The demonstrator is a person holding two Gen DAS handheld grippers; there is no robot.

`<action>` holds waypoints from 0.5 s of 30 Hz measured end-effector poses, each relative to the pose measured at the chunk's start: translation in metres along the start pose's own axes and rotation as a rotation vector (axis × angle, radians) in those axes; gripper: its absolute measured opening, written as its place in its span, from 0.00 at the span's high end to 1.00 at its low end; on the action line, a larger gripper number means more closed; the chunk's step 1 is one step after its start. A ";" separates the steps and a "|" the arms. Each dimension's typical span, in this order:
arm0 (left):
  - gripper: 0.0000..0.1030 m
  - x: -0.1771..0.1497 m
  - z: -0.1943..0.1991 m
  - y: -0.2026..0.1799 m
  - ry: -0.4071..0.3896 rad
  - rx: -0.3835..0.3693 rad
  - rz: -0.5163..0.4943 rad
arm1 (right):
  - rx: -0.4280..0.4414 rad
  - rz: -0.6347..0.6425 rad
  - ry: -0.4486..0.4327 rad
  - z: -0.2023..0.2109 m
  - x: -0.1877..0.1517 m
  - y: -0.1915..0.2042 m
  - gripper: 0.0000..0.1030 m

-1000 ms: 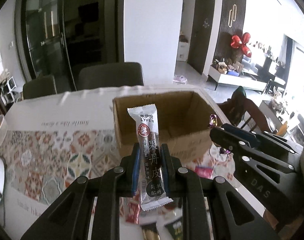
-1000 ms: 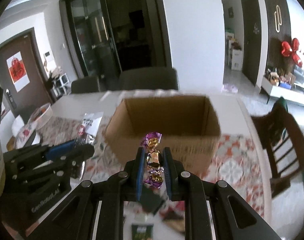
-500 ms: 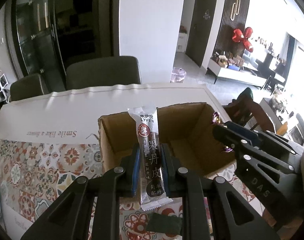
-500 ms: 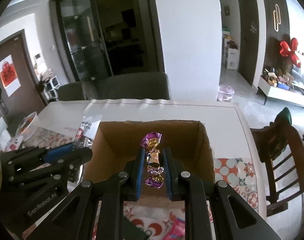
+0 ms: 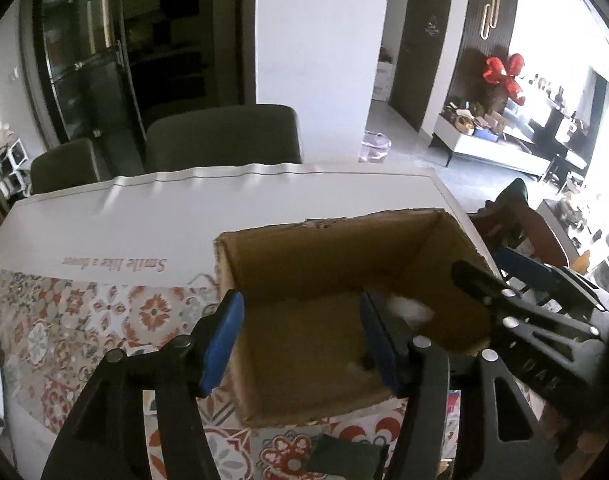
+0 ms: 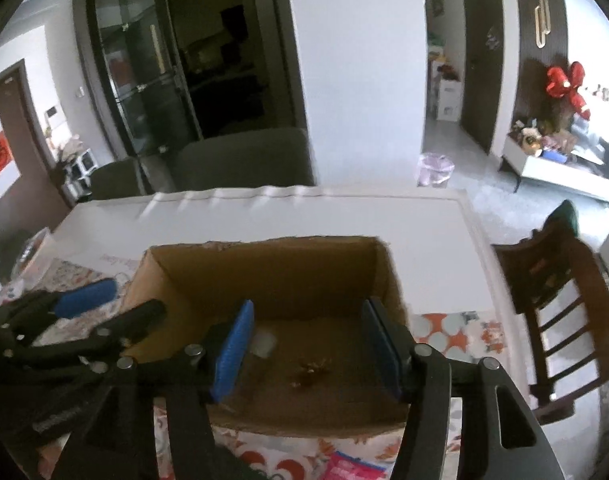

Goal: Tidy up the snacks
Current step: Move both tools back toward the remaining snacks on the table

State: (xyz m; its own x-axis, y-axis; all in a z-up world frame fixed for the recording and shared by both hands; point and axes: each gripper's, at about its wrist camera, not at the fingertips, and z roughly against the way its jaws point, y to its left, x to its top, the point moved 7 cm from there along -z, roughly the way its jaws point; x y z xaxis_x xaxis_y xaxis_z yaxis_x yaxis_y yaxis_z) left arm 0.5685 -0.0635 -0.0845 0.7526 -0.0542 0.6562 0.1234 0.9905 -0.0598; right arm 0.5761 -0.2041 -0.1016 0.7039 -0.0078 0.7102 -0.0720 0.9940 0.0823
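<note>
An open cardboard box (image 5: 336,240) stands on the table; it also shows in the right wrist view (image 6: 264,264). My left gripper (image 5: 300,340) is open and empty over the box's near side. My right gripper (image 6: 308,348) is open and empty over the box too. A twisted-wrapper candy (image 6: 310,370) lies on the box floor. A blurred pale wrapper (image 6: 262,344) lies beside it, and a white bit (image 5: 408,308) shows inside the box in the left wrist view. Each gripper shows in the other's view: the right one (image 5: 504,292), the left one (image 6: 100,312).
A patterned cloth (image 5: 84,320) covers the table's near part. A dark green packet (image 5: 344,456) and a pink packet (image 6: 352,468) lie in front of the box. Grey chairs (image 5: 220,136) stand behind the table, a wooden chair (image 6: 564,292) at the right.
Both grippers have opened over the box. The long snack bar has left my left gripper and the purple-wrapped candy has left my right gripper; the candy now lies in the box.
</note>
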 end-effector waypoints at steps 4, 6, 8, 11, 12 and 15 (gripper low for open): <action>0.37 -0.009 0.021 0.005 -0.025 0.044 -0.016 | -0.003 -0.018 -0.004 0.017 -0.005 -0.001 0.44; 0.36 -0.015 0.031 0.006 -0.039 0.055 -0.018 | -0.004 -0.018 -0.011 0.027 -0.008 0.000 0.44; 0.36 -0.021 0.044 0.009 -0.045 0.056 -0.016 | -0.003 -0.018 -0.011 0.037 -0.012 0.001 0.42; 0.35 -0.030 0.060 0.010 -0.054 0.054 -0.012 | 0.008 -0.012 -0.030 0.054 -0.017 0.005 0.33; 0.34 -0.033 0.065 0.010 -0.059 0.057 -0.012 | 0.007 -0.003 -0.038 0.059 -0.019 0.007 0.33; 0.29 -0.043 0.080 0.013 -0.070 0.071 -0.016 | -0.013 0.014 -0.060 0.078 -0.028 0.012 0.33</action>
State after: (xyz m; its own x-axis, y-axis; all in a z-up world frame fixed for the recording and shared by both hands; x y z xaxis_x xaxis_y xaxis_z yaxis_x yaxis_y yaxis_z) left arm 0.4860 -0.0384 -0.0534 0.7038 -0.0632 0.7076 0.0871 0.9962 0.0023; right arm 0.5004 -0.2004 -0.0662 0.6592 -0.0005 0.7520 -0.0718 0.9954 0.0636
